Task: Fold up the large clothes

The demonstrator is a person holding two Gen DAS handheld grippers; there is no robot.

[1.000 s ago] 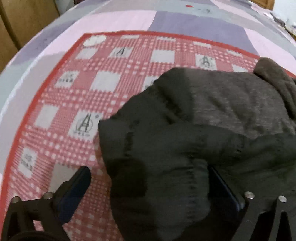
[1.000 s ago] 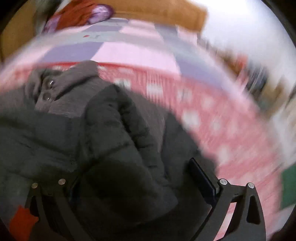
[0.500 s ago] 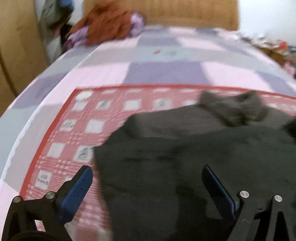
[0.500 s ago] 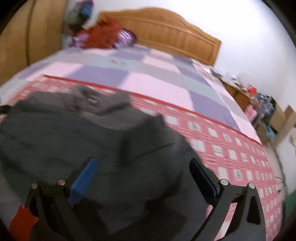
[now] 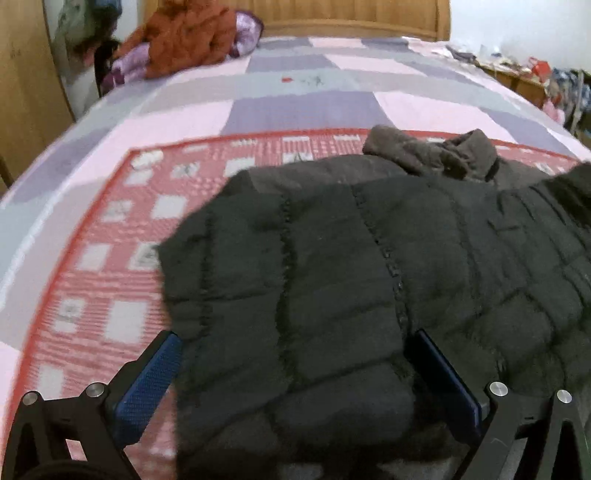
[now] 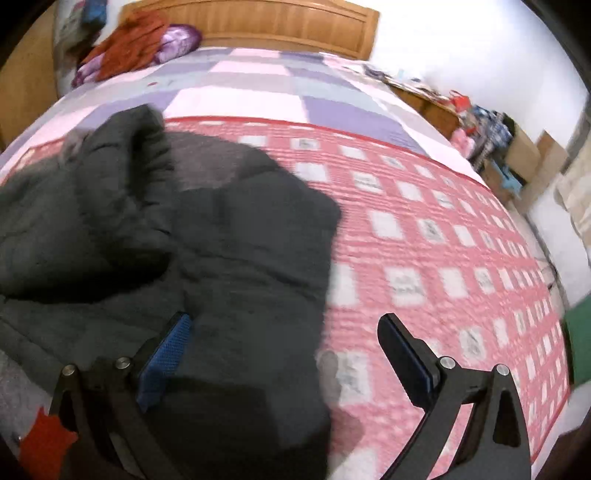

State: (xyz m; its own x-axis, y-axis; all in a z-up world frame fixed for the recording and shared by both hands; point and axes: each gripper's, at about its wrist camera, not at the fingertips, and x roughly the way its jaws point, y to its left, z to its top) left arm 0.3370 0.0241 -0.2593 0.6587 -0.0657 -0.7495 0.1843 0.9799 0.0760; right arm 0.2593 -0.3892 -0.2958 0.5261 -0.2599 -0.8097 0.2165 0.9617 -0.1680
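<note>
A dark padded jacket [image 5: 351,280] lies part-folded on the red checked blanket [image 5: 110,236], collar at 12 o'clock. Left tool [image 5: 295,373] and right tool [image 6: 284,354] both gape wide, gripping nothing; the springy padding could likely unfold.

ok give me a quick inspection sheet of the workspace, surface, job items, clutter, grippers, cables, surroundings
Surface: bed with pink, grey and purple patchwork cover; a red checked cloth is spread over it.
Job's things: dark puffer jacket lies on the checked cloth, collar towards the headboard.
Clutter: orange garment and purple bundle near the headboard.
Grippers: left gripper open, jaws either side of the jacket's near edge; right gripper open, over the jacket's edge.
Cables: nothing seen.
Surroundings: wooden headboard, wardrobe, cluttered furniture beside the bed.
</note>
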